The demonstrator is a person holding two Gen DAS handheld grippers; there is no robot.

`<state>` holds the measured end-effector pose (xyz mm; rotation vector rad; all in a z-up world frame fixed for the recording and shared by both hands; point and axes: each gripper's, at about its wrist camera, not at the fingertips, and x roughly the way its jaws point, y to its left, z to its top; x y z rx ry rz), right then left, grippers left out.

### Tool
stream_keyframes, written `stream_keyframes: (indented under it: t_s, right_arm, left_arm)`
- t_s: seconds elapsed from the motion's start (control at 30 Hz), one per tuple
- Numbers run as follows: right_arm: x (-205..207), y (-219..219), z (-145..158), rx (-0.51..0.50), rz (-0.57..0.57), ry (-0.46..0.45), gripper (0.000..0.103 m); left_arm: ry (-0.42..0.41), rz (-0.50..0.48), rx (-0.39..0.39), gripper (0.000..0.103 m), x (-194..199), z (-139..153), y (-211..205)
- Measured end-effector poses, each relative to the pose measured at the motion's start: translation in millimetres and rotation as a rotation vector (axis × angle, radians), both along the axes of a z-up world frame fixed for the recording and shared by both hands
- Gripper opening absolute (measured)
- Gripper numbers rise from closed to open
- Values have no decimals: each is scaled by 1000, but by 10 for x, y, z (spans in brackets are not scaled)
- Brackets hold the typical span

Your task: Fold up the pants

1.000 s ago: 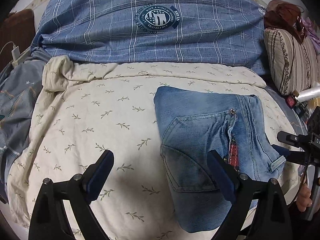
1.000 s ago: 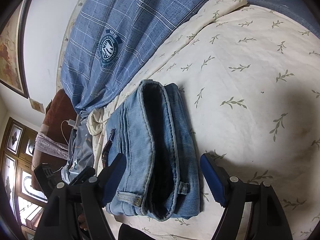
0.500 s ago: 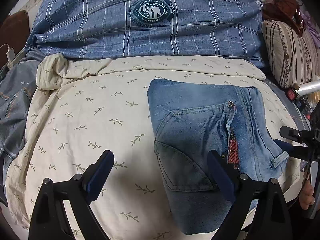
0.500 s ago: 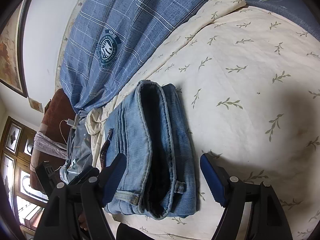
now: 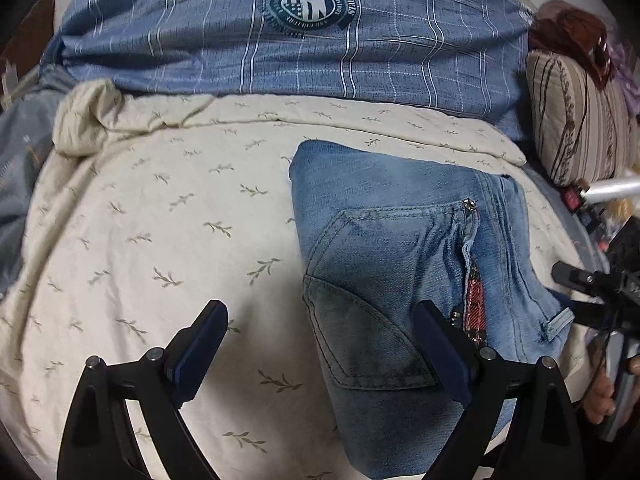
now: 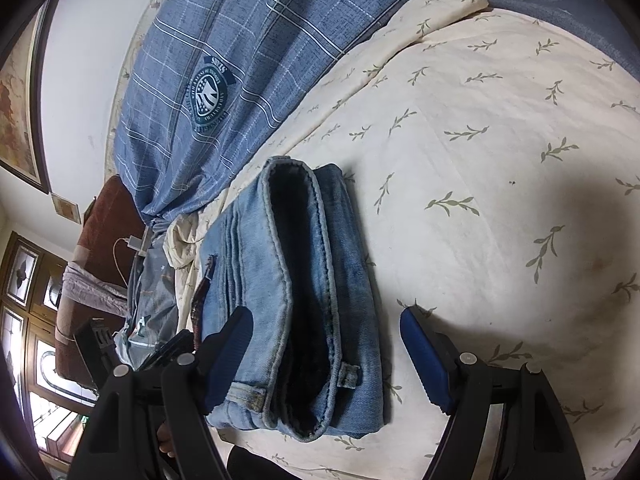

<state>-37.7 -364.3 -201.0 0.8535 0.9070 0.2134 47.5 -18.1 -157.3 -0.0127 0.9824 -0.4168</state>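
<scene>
Faded blue jeans [image 5: 404,248] on cream leaf-print sheet [image 5: 160,220]

The near end of the folded jeans [image 5: 384,280] runs behind the left gripper's [image 5: 320,348] right finger and off the bottom edge. At the right edge, a hand [image 5: 600,396] shows only partly, and the small items past the striped pillow [image 5: 576,120] blur beyond telling.

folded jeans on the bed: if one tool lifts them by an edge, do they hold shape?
Probably not. The folded jeans are a loose stack of layers, so an edge lift would likely unfold them. Thick denim looks fairly heavy. On the soft leaf-print sheet, a push would likely bunch them.
</scene>
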Motion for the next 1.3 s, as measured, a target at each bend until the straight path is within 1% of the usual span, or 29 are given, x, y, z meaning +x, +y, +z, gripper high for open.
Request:
stream_keyframes:
  t_s: [0.2, 0.23, 0.3, 0.37, 0.43, 0.5, 0.53, 0.57, 0.6, 0.73, 0.8, 0.87, 0.9, 0.93, 0.97, 1.0, 1.03, 1.1, 1.17, 1.23, 1.3]
  right_arm:
    - [56, 2, -35, 17, 13, 8, 79]
    - [81, 17, -50, 28, 28, 14, 79]
    - [116, 57, -70, 37, 52, 22, 79]
    - [152, 111, -66, 20, 72, 21, 81]
    - [188, 158, -61, 14, 94, 21, 84]
    - [220, 197, -52, 9, 112, 16, 91]
    - [237, 219, -43, 3, 120, 15, 92]
    - [255, 241, -38, -5, 126, 13, 92]
    - [272, 259, -32, -10, 128, 11, 92]
    - [340, 361, 0, -54, 139, -2, 92]
    - [368, 445, 27, -82, 158, -14, 93]
    - [377, 536, 59, -105, 175, -34, 89]
    - [381, 578, 68, -124, 183, -38, 83]
    - [380, 617, 78, -152, 188, -41, 78]
    - [370, 652, 97, -179, 190, -49, 76]
    - [356, 653, 103, -185, 192, -56, 71]
    - [342, 657, 128, -190, 192, -69, 64]
    - [326, 663, 167, -194, 188, -88, 58]
    - [310, 682, 204, -212, 188, -104, 56]
    - [296, 727, 244, -243, 184, -122, 54]
    - [284, 751, 283, -251, 175, -143, 54]
  left_arm:
    - [28, -43, -102, 94, 73, -16, 99]
    - [43, -63, -136, 94, 89, -27, 103]
    - [79, -101, -170, 94, 126, -70, 79]
    - [112, -135, -194, 94, 166, -134, 43]
    - [136, -148, -217, 94, 218, -199, 21]
    - [173, -159, -262, 96, 273, -247, 26]
    - [200, -156, -293, 97, 314, -282, 44]
    - [210, -153, -311, 99, 333, -294, 52]
    - [210, -154, -319, 99, 345, -291, 48]
    - [200, -171, -288, 99, 404, -248, -69]
    - [200, -172, -303, 99, 436, -228, -75]
    - [211, -162, -319, 98, 449, -228, -88]
    - [210, -160, -331, 94, 444, -223, -95]
    - [204, -157, -327, 94, 431, -215, -108]
    - [196, -154, -319, 92, 424, -204, -121]
    - [187, -155, -314, 89, 416, -198, -137]
    - [176, -154, -308, 88, 410, -187, -156]
    - [162, -150, -305, 80, 401, -161, -167]
    - [144, -151, -306, 74, 388, -113, -176]
    - [124, -160, -290, 72, 378, -54, -213]
    - [110, -171, -279, 69, 360, -6, -227]
